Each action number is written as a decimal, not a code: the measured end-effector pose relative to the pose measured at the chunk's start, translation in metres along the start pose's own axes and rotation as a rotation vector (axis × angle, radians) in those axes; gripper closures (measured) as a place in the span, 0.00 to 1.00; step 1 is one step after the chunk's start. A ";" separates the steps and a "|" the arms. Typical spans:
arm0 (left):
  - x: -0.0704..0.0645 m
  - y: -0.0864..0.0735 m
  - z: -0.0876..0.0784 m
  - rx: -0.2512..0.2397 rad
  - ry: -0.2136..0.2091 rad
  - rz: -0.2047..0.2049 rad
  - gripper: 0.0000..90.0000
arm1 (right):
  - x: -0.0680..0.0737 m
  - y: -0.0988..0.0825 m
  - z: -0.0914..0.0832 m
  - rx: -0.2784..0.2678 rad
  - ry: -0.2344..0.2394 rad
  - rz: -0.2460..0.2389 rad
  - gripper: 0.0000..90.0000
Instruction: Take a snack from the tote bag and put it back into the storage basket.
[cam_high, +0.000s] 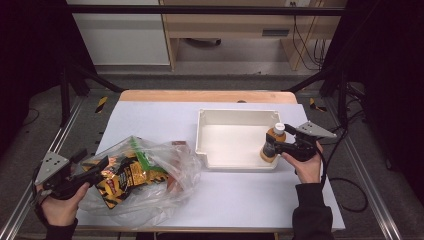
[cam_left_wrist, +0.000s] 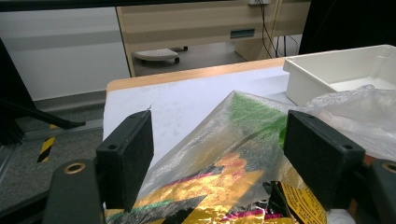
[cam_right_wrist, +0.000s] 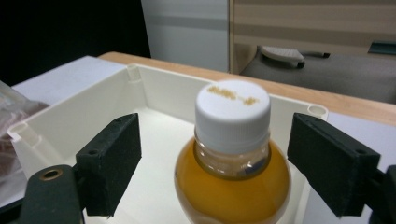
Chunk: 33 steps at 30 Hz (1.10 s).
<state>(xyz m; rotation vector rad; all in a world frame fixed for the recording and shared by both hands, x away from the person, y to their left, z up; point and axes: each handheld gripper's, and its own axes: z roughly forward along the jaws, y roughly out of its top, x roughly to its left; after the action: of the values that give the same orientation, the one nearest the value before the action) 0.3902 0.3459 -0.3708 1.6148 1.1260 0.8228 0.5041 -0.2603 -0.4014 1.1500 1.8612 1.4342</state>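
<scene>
Orange bottle with a white cap, standing upright in the near right corner of the white tray. In the right gripper view the two black jaws of the right gripper stand spread on either side of the bottle's shoulder, with a clear gap between each pad and the bottle; nothing is gripped. The high view shows the same gripper reaching in over the tray's right wall, borne by the person's right hand, with its grey three-cornered plate on top and its cable trailing off to the right.

Left gripper: its jaws are likewise open, set on either side of a raised fold of the clear plastic bag; the pads do not visibly press on the film. Inside the bag lies a yellow-and-black snack packet, with a green item beside it and a brown item farther toward the tray. The bag rests on the near left part of the surface, just beside the tray's left wall. The left hand holds this gripper at the near left edge.

The surface is pale with a wooden far edge. Beyond it lie grey floor, a wooden desk and hanging cables.
</scene>
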 end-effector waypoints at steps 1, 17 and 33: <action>0.000 0.000 0.000 0.000 0.000 0.000 0.27 | 0.001 0.002 -0.002 -0.012 -0.004 -0.003 0.19; 0.002 0.001 -0.002 -0.006 -0.003 -0.006 0.27 | 0.028 0.029 -0.035 -0.141 -0.008 0.007 0.23; 0.006 0.000 -0.003 -0.004 -0.003 -0.012 0.26 | 0.101 0.044 -0.020 -0.108 0.162 -0.057 0.26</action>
<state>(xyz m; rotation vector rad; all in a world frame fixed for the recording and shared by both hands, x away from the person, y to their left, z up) 0.3894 0.3524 -0.3697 1.6037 1.1307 0.8140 0.4508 -0.1799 -0.3439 0.9462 1.8824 1.6156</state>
